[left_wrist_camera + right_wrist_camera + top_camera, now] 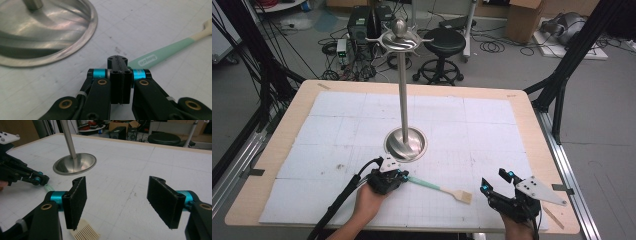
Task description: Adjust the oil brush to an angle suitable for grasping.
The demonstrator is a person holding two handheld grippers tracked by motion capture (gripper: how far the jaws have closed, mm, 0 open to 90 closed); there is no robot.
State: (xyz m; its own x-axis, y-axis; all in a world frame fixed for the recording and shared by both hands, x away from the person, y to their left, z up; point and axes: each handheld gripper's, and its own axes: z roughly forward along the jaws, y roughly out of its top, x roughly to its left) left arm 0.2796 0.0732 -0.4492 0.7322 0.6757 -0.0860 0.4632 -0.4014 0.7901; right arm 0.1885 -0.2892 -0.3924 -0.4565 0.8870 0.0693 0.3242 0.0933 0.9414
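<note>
White gridded matting (337, 135) is covering our wooden table (277, 150); stools and cables are crowding the floor beyond. We are pressing the left gripper (117, 60) jaws together beside the spatula (439, 189); our right gripper (120, 202) is gaping wide.

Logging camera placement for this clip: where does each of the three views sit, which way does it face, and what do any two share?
High view: above the person's side, looking forward and down on the white-matted table; both forearms and claws enter from below.
Left gripper view: on the left claw, low over the mat, shut black jaws at the green-handled brush.
Right gripper view: on the right claw, open jaws facing the tall steel stand.
Shared: all show stand base and brush.
</note>
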